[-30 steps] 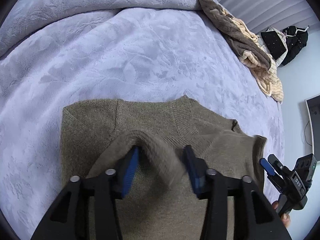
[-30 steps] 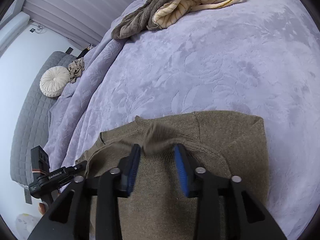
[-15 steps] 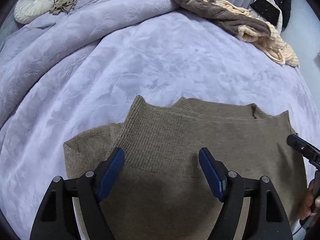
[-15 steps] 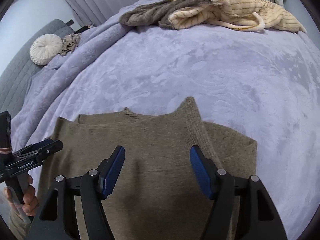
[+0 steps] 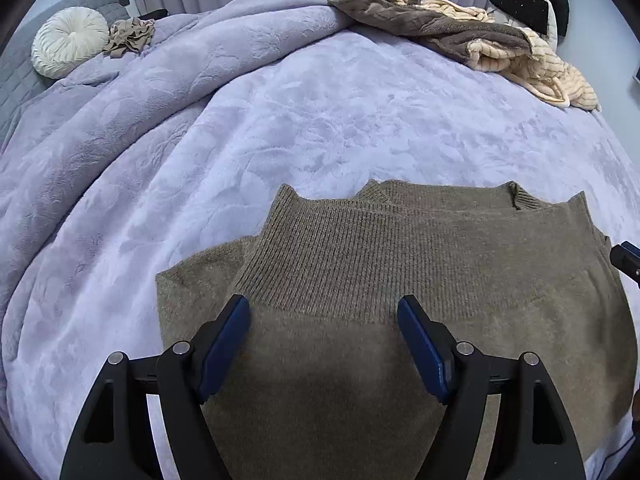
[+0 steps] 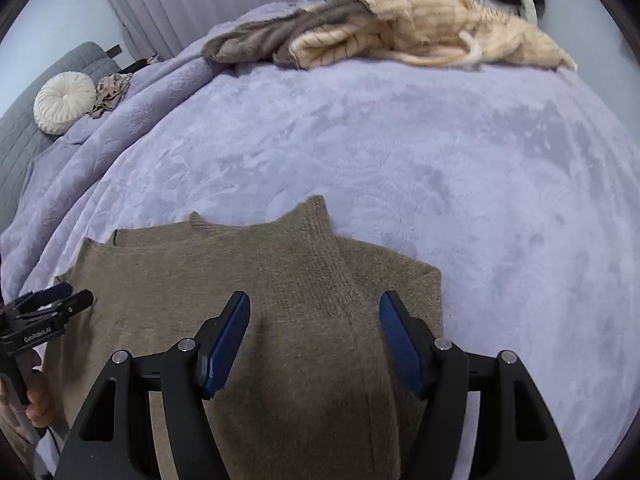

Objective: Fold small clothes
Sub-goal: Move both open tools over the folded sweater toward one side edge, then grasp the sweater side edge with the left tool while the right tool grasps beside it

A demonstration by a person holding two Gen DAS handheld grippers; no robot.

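- One second ago both grippers were clamped on the hem of the sweater [image 5: 400, 280] and carried it forward; now the hem lies flat on the upper part, so this fold is done.
- The left gripper [image 5: 324, 344] has its jaws wide apart, with nothing between them; it hovers over the folded cloth.
- The right gripper [image 6: 314, 340] also has its jaws wide apart and empty, above the right half of the sweater [image 6: 280, 300].
- The sweater rests on the bed [image 5: 320, 120], near the front edge. Its ribbed hem band reaches almost to the collar, and the two hem corners stick up a little.
- The layers are not fully lined up: in the left view a part of the lower layer shows out at the left side.
- Judgement: the lengthwise fold is finished, and one more fold, side to side, may be needed to make a small packet.
- At the far edge of the bed lies a pile of other clothes [image 6: 400, 36], probably waiting. A round pillow [image 5: 68, 42] sits at the far left corner.
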